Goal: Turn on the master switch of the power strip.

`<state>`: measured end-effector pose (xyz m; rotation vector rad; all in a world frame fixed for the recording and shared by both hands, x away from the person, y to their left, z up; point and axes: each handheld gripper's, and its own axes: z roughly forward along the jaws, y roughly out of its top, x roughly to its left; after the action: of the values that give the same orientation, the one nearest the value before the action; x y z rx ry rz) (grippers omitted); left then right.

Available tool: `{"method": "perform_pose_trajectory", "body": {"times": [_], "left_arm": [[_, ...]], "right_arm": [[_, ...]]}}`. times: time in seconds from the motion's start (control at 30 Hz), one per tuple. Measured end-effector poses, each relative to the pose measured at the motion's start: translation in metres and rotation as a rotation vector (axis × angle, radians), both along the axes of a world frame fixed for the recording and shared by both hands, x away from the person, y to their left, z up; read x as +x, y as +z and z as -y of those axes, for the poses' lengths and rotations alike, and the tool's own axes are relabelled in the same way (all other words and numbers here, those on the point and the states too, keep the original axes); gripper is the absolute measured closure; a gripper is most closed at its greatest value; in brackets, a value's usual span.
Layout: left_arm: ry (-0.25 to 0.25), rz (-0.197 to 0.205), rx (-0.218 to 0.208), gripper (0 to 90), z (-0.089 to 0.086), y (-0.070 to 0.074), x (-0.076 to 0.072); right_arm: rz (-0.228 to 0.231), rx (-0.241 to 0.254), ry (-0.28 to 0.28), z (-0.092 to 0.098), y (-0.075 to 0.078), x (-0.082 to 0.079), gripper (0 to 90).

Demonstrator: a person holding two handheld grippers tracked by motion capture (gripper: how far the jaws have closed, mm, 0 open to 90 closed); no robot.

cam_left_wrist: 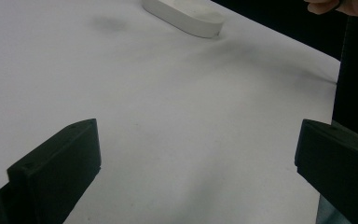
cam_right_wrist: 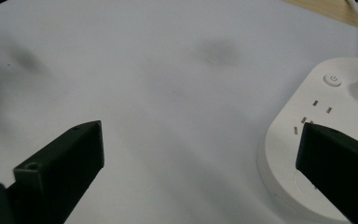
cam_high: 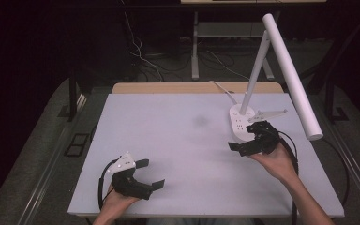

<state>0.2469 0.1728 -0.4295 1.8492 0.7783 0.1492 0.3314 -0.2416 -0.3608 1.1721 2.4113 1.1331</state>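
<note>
On the lamp base (cam_right_wrist: 326, 140), a power symbol (cam_right_wrist: 333, 79), no lettering.

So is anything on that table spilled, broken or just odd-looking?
Nothing spilled or broken. The only oddity is a faint dark smudge on the white table top, left of the desk lamp's base. The lamp stands upright, its long head angled downward.

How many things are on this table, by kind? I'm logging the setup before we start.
White desk lamp with socket base: 1
Handheld black grippers: 2, the left gripper and the right gripper, both open
Total: 3
</note>
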Motion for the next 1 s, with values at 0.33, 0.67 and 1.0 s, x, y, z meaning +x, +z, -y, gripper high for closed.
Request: {"method": "perform_pose_trajectory", "body": {"times": [0.33,0.67,1.0], "left_arm": [[-0.004,-0.001,-0.002,0.0,0.0,0.0,0.0],[-0.006,-0.002,0.002,0.0,0.0,0.0,0.001],[-0.007,-0.007,0.002,0.0,0.0,-0.001,0.001]], "right_arm": [[-0.011,-0.034,-0.017,-0.005,-0.003,0.017,0.3],[-0.009,-0.069,-0.034,-0.012,0.002,0.037,0.3],[-0.016,-0.102,-0.049,-0.017,0.007,0.055,0.3]]}}
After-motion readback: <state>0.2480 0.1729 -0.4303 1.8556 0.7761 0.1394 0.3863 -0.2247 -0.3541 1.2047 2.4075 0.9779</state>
